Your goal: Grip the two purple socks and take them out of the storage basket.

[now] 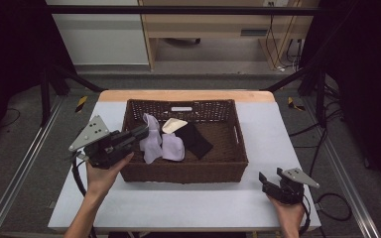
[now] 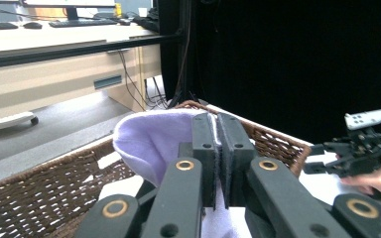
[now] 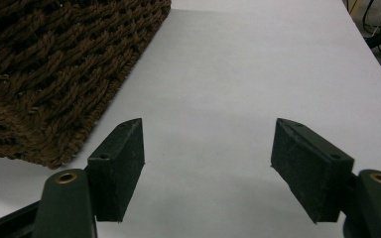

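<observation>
Up close, left tongs (image 2: 218,148) pinch the lilac sock (image 2: 149,144) above the basket (image 2: 44,188).

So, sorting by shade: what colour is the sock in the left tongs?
Pale lilac sock, clearest in the left gripper view.

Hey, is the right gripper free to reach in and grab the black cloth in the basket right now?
Probably yes. The right gripper is open and empty beside the basket, and the black cloth lies uncovered on its near side; only the wall needs clearing.
</observation>
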Demonstrator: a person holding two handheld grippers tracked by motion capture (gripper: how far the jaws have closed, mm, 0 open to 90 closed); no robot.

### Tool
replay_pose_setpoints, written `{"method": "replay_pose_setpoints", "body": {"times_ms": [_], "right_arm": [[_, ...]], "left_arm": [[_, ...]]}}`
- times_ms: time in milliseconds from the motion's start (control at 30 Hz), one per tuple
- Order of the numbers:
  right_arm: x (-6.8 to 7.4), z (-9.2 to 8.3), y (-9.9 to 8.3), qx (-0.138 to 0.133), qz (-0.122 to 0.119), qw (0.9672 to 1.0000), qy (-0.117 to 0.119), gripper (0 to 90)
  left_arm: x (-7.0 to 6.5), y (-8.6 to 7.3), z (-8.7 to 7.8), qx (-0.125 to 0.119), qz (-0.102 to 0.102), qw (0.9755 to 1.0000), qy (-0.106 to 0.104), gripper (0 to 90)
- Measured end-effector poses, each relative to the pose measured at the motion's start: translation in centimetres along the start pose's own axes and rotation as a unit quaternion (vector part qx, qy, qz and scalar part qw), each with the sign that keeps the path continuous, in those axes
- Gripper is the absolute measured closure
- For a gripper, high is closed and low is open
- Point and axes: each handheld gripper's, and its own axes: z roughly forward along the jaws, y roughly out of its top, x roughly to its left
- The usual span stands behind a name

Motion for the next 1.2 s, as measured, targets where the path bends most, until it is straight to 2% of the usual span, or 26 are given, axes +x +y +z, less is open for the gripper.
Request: {"method": "replay_pose_setpoints", "body": {"times_ms": [333,467,600,933,1200], "right_arm": [[0.0,0.0,0.0,0.000,-0.001,1.0000,0.000,29.2],[0.0,0.0,0.0,0.000,-0.001,1.0000,0.000,29.2],[0.0,0.0,0.0,0.000,-0.002,1.0000,0.000,29.1],[0.1,0.0,0.0,0.001,-0.001,1.0000,0.000,29.1],[0.0,-0.1,0.0,-0.003,0.002,1.0000,0.000,29.0]], "left_arm": [[-2.0,-0.8,-2.0,0.000,0.015,0.9994,-0.030,85.7],[-2.7,-1.5,-2.7,0.006,0.022,0.9990,-0.039,85.7],[-3.1,-2.5,-2.9,0.012,0.016,0.9985,-0.050,85.7],[-4.2,-4.8,-2.6,0.046,0.016,0.9964,-0.069,85.8],[-4.8,-7.0,-1.3,0.096,0.013,0.9916,-0.086,85.7]]}}
